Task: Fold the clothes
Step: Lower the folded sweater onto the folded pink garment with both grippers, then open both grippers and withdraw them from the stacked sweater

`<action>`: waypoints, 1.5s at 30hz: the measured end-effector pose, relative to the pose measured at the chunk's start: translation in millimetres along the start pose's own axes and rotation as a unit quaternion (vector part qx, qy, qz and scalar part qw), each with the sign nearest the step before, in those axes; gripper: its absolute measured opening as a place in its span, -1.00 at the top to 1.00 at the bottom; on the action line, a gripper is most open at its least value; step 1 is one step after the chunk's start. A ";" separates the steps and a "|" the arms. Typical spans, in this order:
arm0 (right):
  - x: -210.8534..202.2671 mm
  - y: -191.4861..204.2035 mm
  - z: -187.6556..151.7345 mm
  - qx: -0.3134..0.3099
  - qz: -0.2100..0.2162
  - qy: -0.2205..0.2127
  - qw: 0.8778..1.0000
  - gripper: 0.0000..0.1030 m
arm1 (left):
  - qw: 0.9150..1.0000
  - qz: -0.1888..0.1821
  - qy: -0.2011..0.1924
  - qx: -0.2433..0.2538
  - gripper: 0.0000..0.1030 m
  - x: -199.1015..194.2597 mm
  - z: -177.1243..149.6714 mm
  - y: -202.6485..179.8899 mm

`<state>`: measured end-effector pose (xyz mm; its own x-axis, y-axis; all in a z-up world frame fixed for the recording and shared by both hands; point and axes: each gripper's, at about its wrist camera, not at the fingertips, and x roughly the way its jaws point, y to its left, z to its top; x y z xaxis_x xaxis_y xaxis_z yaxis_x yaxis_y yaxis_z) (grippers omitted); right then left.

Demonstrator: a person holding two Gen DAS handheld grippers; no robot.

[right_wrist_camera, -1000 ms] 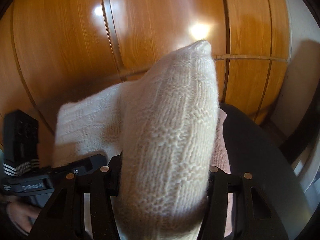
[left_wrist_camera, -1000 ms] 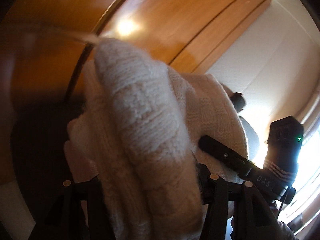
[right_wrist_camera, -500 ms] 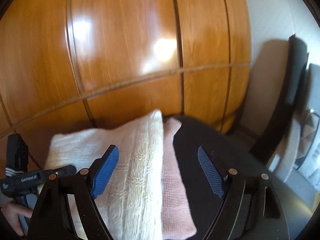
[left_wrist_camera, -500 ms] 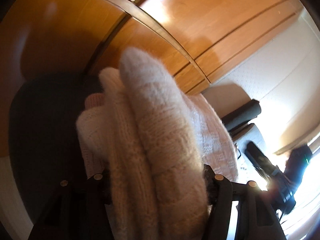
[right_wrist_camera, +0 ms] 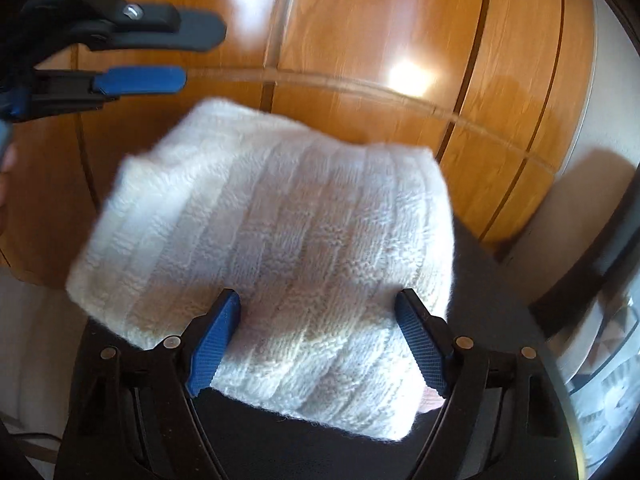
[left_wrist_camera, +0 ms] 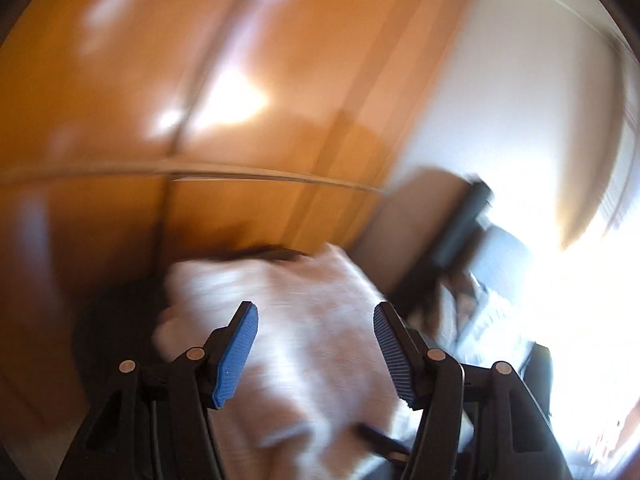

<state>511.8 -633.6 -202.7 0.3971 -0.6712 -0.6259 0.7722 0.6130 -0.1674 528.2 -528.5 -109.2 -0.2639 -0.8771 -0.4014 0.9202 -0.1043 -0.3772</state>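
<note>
Sweater (right_wrist_camera: pixel 264 248) folded, lying on the dark seat (right_wrist_camera: pixel 492 280) against the wooden doors (right_wrist_camera: pixel 360 32).
Right gripper (right_wrist_camera: pixel 316 340) is nearer, jaws wide and empty at its near edge; its long axis runs left-right. Left gripper (right_wrist_camera: pixel 140 56), open and empty, hovers far left.

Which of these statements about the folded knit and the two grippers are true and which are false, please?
1. The white knit sweater lies folded on a dark surface. True.
2. The right gripper is clamped on the sweater. False: its blue-padded fingers stand open with the knit beyond them.
3. The left gripper is open and holds nothing. True.
4. A tiled wall stands behind the sweater. False: glossy wooden panels stand there.
5. The left gripper shows in the right wrist view, upper left. True.
</note>
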 end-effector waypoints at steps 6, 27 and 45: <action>22.2 -3.2 -3.2 0.032 0.035 0.018 0.999 -0.71 | 0.994 0.052 0.092 0.004 -0.07 70.5 -33.7 -1.9; 12.6 -45.5 -34.7 0.121 -0.070 0.120 0.983 -0.78 | 0.978 0.115 0.142 0.105 -0.92 34.2 -37.3 51.1; -140.2 -5.2 -62.6 0.239 -0.048 0.018 0.970 -0.88 | 0.991 0.105 0.084 0.019 -1.00 -84.7 -70.5 19.9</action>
<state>421.0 -516.5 -161.8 0.3011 -0.6960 -0.6518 0.9498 0.2799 0.1398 548.5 -423.3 -141.5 -0.1072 -0.7916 -0.6016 0.9691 0.0519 -0.2410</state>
